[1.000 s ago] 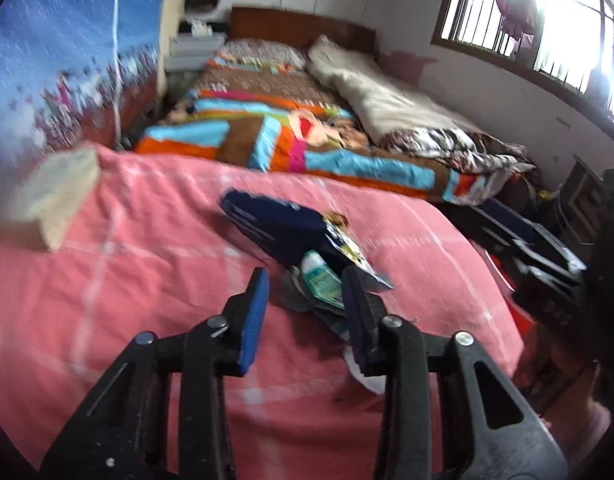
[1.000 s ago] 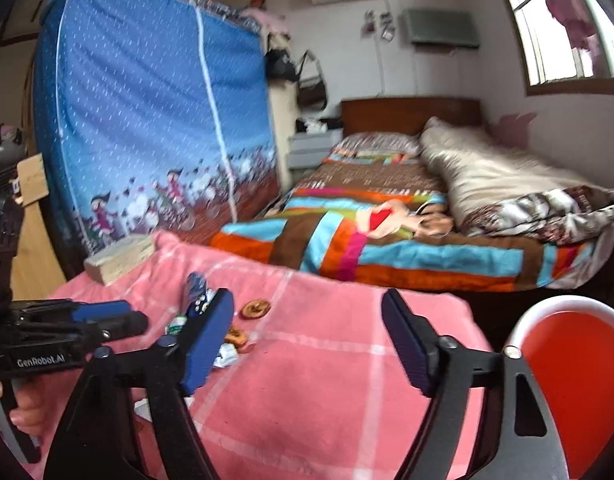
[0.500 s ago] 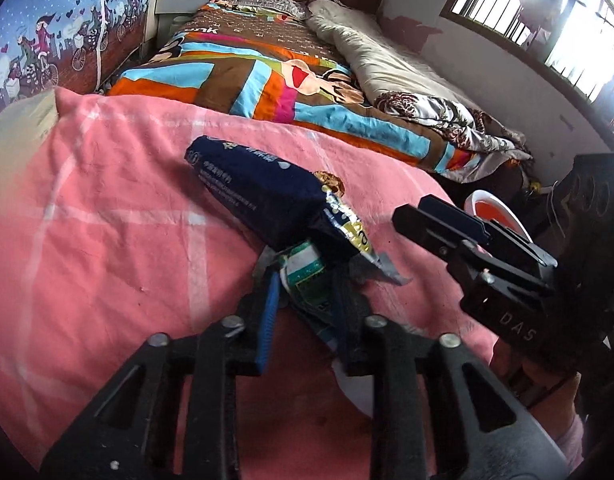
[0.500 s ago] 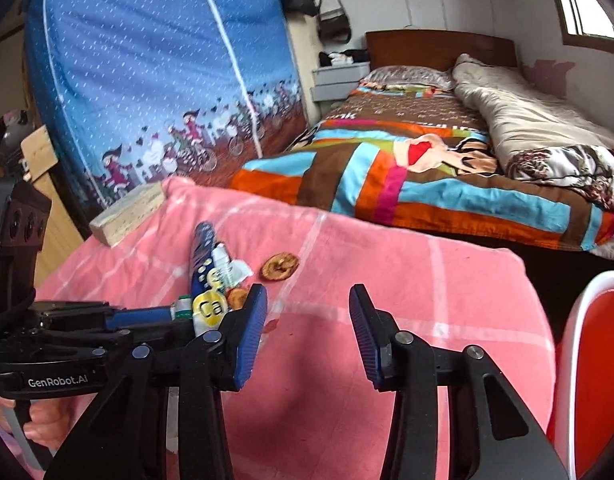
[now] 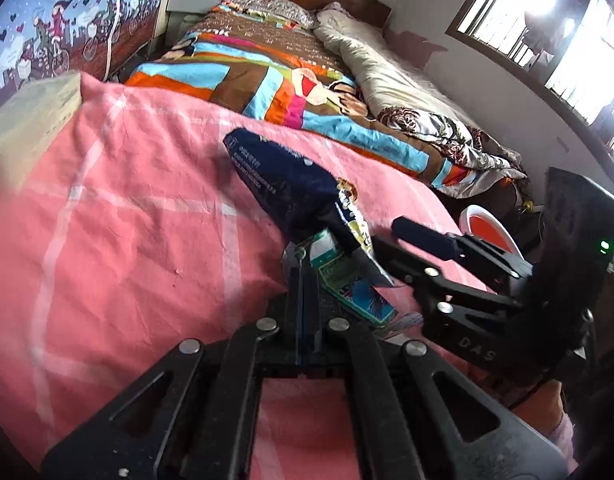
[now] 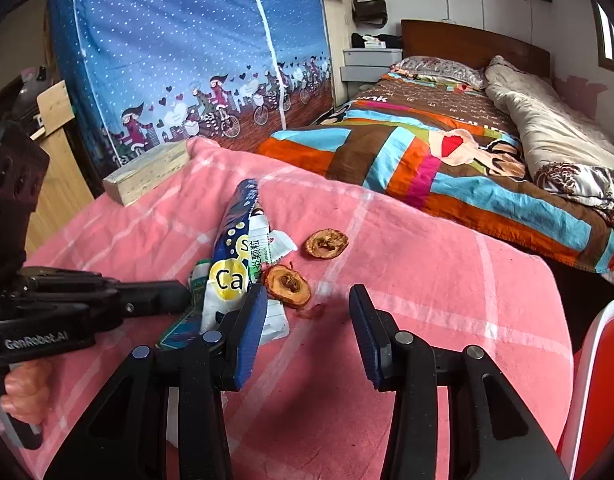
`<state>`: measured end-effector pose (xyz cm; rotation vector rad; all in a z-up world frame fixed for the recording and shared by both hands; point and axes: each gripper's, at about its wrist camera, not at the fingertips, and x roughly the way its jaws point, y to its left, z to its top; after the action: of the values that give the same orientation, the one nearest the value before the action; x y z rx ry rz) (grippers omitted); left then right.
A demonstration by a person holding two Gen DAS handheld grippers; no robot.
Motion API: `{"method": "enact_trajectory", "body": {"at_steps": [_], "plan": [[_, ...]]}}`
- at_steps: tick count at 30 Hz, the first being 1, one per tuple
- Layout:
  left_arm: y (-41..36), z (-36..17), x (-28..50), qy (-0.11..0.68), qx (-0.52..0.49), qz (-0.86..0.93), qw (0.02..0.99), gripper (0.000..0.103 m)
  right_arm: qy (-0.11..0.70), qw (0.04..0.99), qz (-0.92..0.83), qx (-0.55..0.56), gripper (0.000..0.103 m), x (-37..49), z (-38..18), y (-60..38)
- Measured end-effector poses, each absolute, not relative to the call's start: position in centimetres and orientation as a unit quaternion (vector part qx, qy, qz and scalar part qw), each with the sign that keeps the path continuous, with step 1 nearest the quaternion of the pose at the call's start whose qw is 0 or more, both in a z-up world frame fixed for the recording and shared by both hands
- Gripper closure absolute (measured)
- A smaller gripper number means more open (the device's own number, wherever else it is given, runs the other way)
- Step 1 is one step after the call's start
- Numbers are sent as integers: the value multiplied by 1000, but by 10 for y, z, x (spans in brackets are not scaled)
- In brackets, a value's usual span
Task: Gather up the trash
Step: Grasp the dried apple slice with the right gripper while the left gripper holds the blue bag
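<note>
The left tool (image 5: 307, 276) is pinched closed on the dark-blue crinkled foil snack bag (image 5: 283, 184), whose long axis runs toward 11 o'clock across the pink checked worktop (image 5: 119, 216). The right tool (image 6: 307, 320) gapes open, with two dried brown fruit halves (image 6: 287, 285) at its 11 o'clock, nearer it.

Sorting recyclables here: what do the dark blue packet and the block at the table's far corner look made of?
The dark blue packet looks like glossy plastic film: it creases and catches highlights. The block looks like pale raw wood or particleboard, matte, with a speckled, grainy cut face; which one is unclear.
</note>
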<state>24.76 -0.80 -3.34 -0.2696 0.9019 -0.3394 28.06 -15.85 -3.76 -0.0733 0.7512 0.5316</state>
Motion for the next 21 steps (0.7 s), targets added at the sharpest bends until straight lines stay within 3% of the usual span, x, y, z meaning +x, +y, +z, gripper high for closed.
{"method": "enact_trajectory", "body": {"at_steps": [7, 12, 15, 21], "plan": [[-5, -32, 246, 429, -122, -162, 881, 40, 383, 880, 280, -39, 62, 297, -39, -146], [-3, -31, 246, 426, -132, -161, 880, 10, 392, 872, 292, -30, 75, 297, -42, -147], [-4, -29, 245, 422, -132, -165, 882, 5, 393, 872, 290, -27, 76, 294, -43, -149], [-14, -34, 248, 433, -116, -165, 879, 4, 373, 889, 266, -27, 76, 283, -36, -161]]}}
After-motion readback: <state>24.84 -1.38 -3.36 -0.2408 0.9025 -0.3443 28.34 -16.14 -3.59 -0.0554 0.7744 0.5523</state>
